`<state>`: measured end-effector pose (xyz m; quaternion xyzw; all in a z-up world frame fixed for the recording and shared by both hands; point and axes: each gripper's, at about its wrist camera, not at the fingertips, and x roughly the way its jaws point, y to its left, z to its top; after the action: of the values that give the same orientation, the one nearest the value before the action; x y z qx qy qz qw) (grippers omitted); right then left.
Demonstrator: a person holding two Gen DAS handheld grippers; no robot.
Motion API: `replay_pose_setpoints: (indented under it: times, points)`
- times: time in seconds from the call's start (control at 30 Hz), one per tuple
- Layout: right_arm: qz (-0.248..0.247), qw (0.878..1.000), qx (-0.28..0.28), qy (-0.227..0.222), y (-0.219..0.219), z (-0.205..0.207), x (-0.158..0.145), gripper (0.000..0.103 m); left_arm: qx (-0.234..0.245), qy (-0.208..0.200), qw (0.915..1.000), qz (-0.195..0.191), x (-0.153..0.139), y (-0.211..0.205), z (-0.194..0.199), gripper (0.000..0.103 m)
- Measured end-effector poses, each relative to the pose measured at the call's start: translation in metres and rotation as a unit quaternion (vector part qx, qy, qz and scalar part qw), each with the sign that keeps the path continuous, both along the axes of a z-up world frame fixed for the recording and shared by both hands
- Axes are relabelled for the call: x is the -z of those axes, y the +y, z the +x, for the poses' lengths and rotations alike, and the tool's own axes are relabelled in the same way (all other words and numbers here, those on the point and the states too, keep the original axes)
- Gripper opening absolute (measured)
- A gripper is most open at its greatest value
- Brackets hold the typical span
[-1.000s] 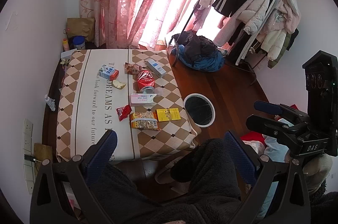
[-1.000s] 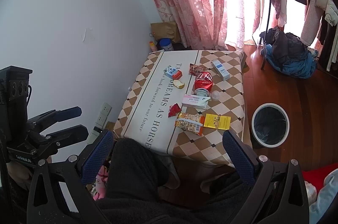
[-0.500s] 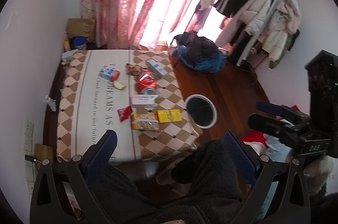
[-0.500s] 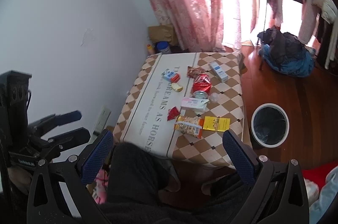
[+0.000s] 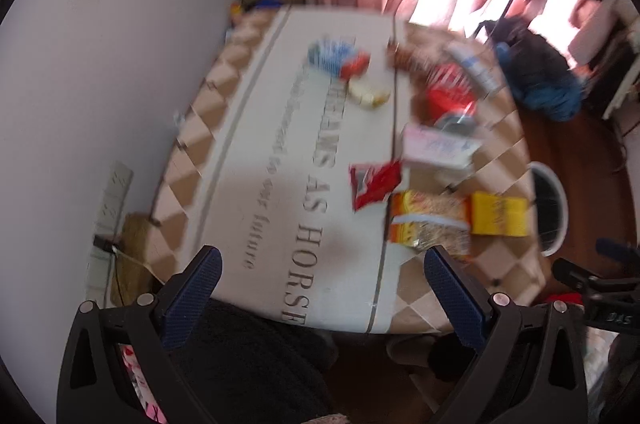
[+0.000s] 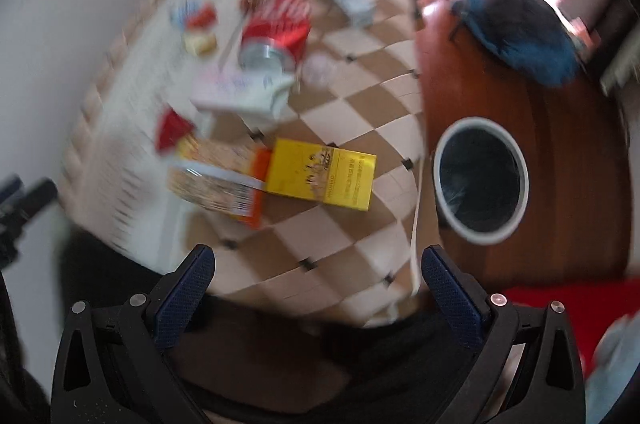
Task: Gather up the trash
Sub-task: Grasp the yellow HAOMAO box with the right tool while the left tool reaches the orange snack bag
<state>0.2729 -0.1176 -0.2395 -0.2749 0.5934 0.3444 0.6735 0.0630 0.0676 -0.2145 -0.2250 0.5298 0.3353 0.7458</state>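
Trash bin (image 6: 480, 180) | on floor beside table (image 6: 340, 264) | dark-lined

Readable print at this moment: cloth lettering and one gripper mark.

From my left wrist feed I read "AS HORSE" in large grey capitals on the tablecloth (image 5: 280, 160) covering the surface, with "future" in smaller type beside it; the letters before "AS" were smeared by blur. The other hand-held gripper (image 5: 608, 308) at the right edge carried white letters reading about "DAS". On my right wrist feed, the yellow packet (image 6: 322, 174) had dark print I could not make out.
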Motion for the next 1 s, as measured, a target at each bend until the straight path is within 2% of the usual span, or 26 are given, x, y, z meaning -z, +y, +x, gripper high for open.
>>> replay_pose_setpoints:
  times: [0.07,0.23,0.33,0.43,0.53,0.57,0.6,0.67,0.73,0.8,0.87,0.9,1.0]
  points:
    - [-0.039,0.998,-0.050,-0.006,0.020,0.011,0.033,0.103,-0.010,0.014,0.9995,-0.025,0.028,0.000,0.010,0.103]
    - [-0.096,0.983,-0.151,-0.032,0.055,0.022,0.080,0.103,-0.032,0.041,0.9949,-0.087,0.086,0.002,0.029,0.103]
    - [-0.106,0.969,-0.221,-0.036,0.070,0.021,0.099,0.103,-0.034,0.052,0.9933,-0.098,0.103,-0.001,0.036,0.103]
    - [-0.115,0.964,-0.239,-0.003,0.075,0.024,0.118,0.099,-0.027,0.057,0.9935,-0.095,0.109,-0.002,0.040,0.103]
    - [-0.090,0.975,-0.198,0.041,0.069,0.041,0.122,0.089,-0.019,0.055,0.9937,-0.095,0.108,-0.002,0.045,0.103]
    - [-0.079,0.979,-0.182,0.034,0.065,0.045,0.118,0.081,-0.017,0.054,0.9938,-0.095,0.109,-0.002,0.047,0.103]
    - [-0.081,0.984,-0.154,0.039,0.060,0.051,0.118,0.080,-0.015,0.053,0.9940,-0.095,0.108,-0.002,0.049,0.103]
    - [-0.089,0.992,-0.071,0.059,0.044,0.065,0.120,0.079,-0.009,0.047,0.9939,-0.100,0.106,-0.002,0.053,0.103]
    - [-0.073,0.994,0.003,0.085,0.027,0.077,0.119,0.079,-0.007,0.038,0.9932,-0.110,0.106,-0.001,0.059,0.103]
    - [-0.056,0.992,0.049,0.102,0.013,0.081,0.119,0.080,-0.006,0.026,0.9923,-0.121,0.109,0.000,0.065,0.103]
    - [-0.026,0.987,0.071,0.143,0.002,0.081,0.120,0.084,-0.002,0.016,0.9911,-0.132,0.112,0.000,0.072,0.103]
    - [-0.018,0.987,0.074,0.145,-0.002,0.080,0.121,0.085,0.004,0.008,0.9903,-0.138,0.115,-0.001,0.077,0.098]
    - [-0.025,0.991,0.058,0.114,-0.005,0.072,0.126,0.085,0.018,0.008,0.9892,-0.145,0.124,-0.005,0.089,0.071]
